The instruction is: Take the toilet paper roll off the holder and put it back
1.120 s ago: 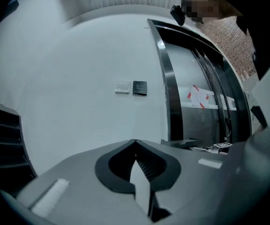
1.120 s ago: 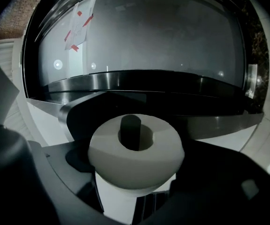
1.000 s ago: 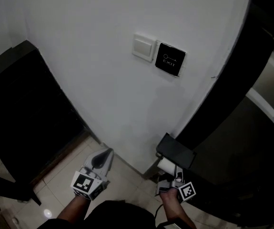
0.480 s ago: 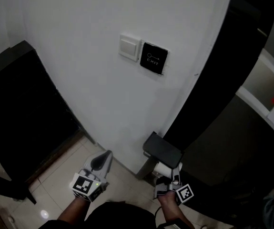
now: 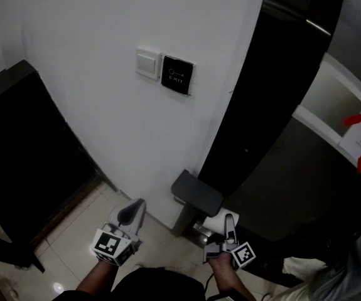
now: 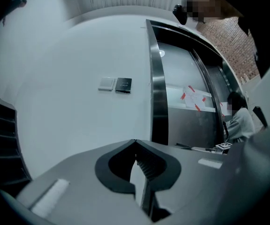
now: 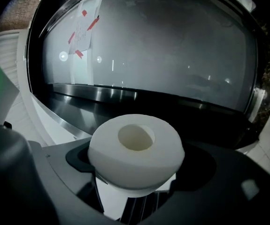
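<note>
In the head view the white toilet paper roll (image 5: pixel 216 221) sits between the jaws of my right gripper (image 5: pixel 228 223), just right of and below the black holder (image 5: pixel 196 193) on the wall. The right gripper view shows the roll (image 7: pixel 135 149) end-on with its hollow core facing up, and my right gripper (image 7: pixel 137 165) shut on its sides. My left gripper (image 5: pixel 136 207) hangs over the floor tiles left of the holder, pointing at the white wall. Its tips meet in the left gripper view (image 6: pixel 135 142), shut with nothing between them.
A white light switch (image 5: pixel 147 63) and a black exit button plate (image 5: pixel 176 75) sit on the white wall above the holder. A black curved column (image 5: pixel 274 74) rises to the right, a dark panel (image 5: pixel 23 149) stands at left. A person's sleeve (image 5: pixel 356 268) shows at lower right.
The view has swung to the right, so the wall plates and holder sit further left. The roll in my right gripper now lies clear of the holder's underside, to its right.
</note>
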The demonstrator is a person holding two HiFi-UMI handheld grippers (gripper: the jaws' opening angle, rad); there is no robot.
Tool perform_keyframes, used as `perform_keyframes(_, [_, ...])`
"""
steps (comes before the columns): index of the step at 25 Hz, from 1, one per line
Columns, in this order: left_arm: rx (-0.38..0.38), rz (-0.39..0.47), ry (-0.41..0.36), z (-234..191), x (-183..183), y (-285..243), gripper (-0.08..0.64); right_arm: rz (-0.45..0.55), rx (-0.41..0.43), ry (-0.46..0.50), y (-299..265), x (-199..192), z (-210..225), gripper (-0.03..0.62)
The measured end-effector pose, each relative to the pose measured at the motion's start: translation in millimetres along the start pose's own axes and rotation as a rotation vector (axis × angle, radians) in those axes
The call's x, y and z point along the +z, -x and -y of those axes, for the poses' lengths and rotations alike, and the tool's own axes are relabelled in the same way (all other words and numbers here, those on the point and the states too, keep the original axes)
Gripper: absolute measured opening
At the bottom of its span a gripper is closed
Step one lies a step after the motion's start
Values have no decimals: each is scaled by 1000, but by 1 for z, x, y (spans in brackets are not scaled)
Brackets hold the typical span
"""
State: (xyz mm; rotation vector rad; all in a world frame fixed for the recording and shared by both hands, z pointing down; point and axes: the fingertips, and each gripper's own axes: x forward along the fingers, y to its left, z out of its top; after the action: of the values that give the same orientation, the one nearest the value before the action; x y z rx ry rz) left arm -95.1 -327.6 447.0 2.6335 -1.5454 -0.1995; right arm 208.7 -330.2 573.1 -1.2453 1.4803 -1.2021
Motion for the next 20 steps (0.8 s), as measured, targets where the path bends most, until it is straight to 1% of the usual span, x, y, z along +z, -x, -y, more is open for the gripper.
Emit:
perform_keyframes(4, [-14,-1,4,12,-1,-1,2,37,-14,16,15,20,4,468])
perform_keyframes(8, [-29,-3,-12,22,-4,-3,2,67,12,31,32,38,-4,468])
perform_keyframes(10, [-30,-5,-16,29,-3,-3,2,67,35,40,42,43,-11,468])
perform_keyframes(13, [-15,-17,-8,43,-1,1,2,35,89,85,59,48,-25,468])
perform_keyframes(17, [29,-42,-8,58,-12,16,2,-26,177,132,83,49,-45,468])
perform_keyframes(20, [62,-51,-13,67,-21,35,2,-91,229,207,101,43,-57,468])
